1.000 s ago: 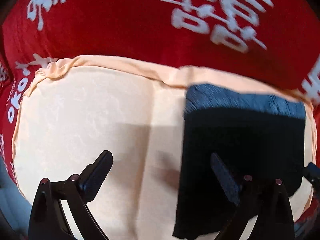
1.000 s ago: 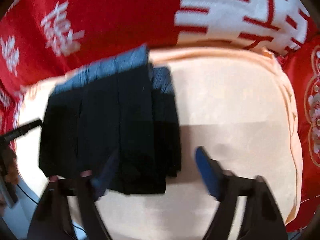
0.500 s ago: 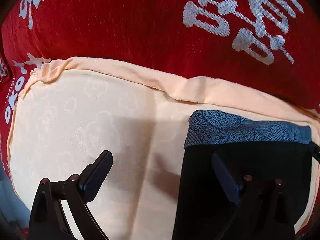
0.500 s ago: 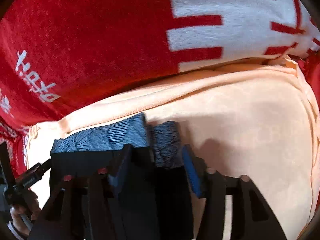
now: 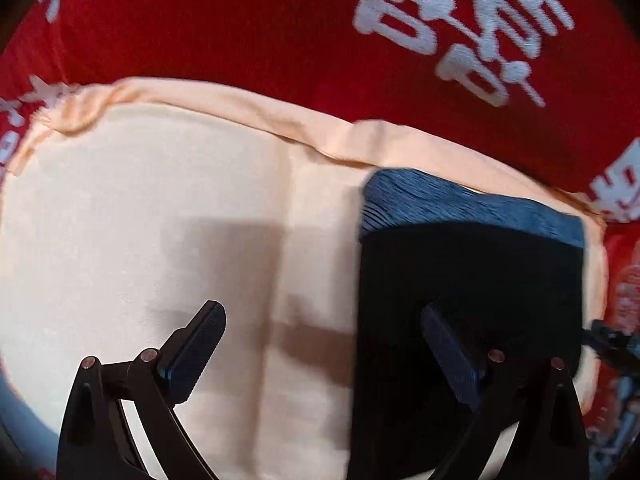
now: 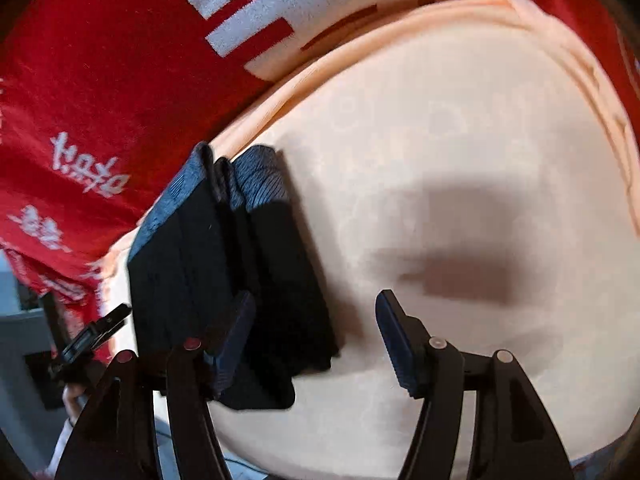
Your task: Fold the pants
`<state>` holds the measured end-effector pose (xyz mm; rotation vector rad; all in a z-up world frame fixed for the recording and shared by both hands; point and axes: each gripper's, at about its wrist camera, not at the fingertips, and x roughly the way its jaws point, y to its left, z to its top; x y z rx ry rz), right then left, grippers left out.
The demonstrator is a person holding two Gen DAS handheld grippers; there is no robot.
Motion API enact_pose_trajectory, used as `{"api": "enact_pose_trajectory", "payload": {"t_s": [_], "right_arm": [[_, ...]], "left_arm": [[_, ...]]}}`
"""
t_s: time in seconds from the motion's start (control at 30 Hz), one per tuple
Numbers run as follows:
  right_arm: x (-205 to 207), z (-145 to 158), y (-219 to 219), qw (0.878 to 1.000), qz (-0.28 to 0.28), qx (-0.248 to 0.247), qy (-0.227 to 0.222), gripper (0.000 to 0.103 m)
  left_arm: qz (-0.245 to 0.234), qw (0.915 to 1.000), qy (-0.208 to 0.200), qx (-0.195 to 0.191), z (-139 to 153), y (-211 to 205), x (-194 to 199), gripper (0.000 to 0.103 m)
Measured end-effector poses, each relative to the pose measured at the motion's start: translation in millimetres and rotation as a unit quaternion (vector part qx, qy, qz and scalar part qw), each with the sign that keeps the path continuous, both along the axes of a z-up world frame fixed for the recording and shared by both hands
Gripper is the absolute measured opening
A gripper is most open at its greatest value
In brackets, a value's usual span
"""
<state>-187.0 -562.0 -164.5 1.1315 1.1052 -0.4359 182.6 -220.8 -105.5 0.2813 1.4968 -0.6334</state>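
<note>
The black pants (image 5: 472, 280) lie folded into a compact stack with a blue patterned waistband at the far end, on a peach cloth (image 5: 160, 216). In the left wrist view the stack is at the right, partly under the right finger of my left gripper (image 5: 324, 344), which is open and empty. In the right wrist view the pants (image 6: 224, 272) lie at the left on the peach cloth (image 6: 460, 160). My right gripper (image 6: 316, 332) is open and empty, its left finger over the stack's near edge.
A red blanket with white characters (image 5: 320, 32) lies beyond the peach cloth, and also shows in the right wrist view (image 6: 100, 80). The other gripper's tip (image 6: 92, 336) shows at the left edge of the right wrist view. The cloth's near edge drops off below.
The right gripper has opened wide and pulled back and right from the stack. The left gripper has also drawn back. The folded pants stay on the cloth.
</note>
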Motion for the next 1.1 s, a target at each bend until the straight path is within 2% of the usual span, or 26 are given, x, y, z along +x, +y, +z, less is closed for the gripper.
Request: {"api": "enact_pose_trajectory", "payload": {"t_s": [0.03,0.2,0.4,0.53,0.73,0.77,0.93,1.0,1.03,1.1], "right_arm": [[-1.6,-0.4,1.0,1.0,0.006,0.006,-0.008,0.073],[12.6,-5.3,7.4,0.996,0.063,0.039,-0.045,0.075],[36.1,-23.8,2.1,0.99,0.116,0.045,-0.065,0.078],[40.5,-42.9,-7.8,0.98,0.122,0.11,-0.109,0.078],[52.5,-55.2,-17.2,0.968,0.124,0.148,-0.162,0.079],[59.0,-58.2,-16.6,0.967,0.128,0.151,-0.163,0.079],[82.0,-56.4,-10.7,0.965,0.161,0.136,-0.154,0.081],[82.5,-57.8,-12.2,0.968,0.147,0.144,-0.144,0.076],[81.1,-58.2,-12.8,0.97,0.137,0.145,-0.138,0.07],[78.3,-58.2,-12.5,0.973,0.121,0.148,-0.13,0.065]], "left_arm": [[-0.001,0.9997,0.018,-0.015,-1.2,0.4,-1.4,0.099],[-0.007,0.9931,0.097,-0.065,-15.8,-5.7,-3.4,0.099],[-0.062,0.9876,0.125,-0.072,-35.6,-22.7,-5.6,0.099],[-0.085,0.9806,0.152,-0.091,-45.7,-31.5,-8.6,0.099],[-0.092,0.9751,0.169,-0.11,-51.9,-42.7,-14.8,0.099],[-0.093,0.9749,0.17,-0.11,-53.9,-46.5,-16.8,0.102],[-0.098,0.9777,0.156,-0.102,-55.1,-60.0,-26.3,0.103],[-0.092,0.9801,0.148,-0.096,-52.2,-58.6,-27.0,0.103],[-0.088,0.9818,0.14,-0.094,-49.8,-60.8,-29.9,0.1],[-0.091,0.9842,0.117,-0.097,-38.0,-61.7,-36.7,0.092]]}}
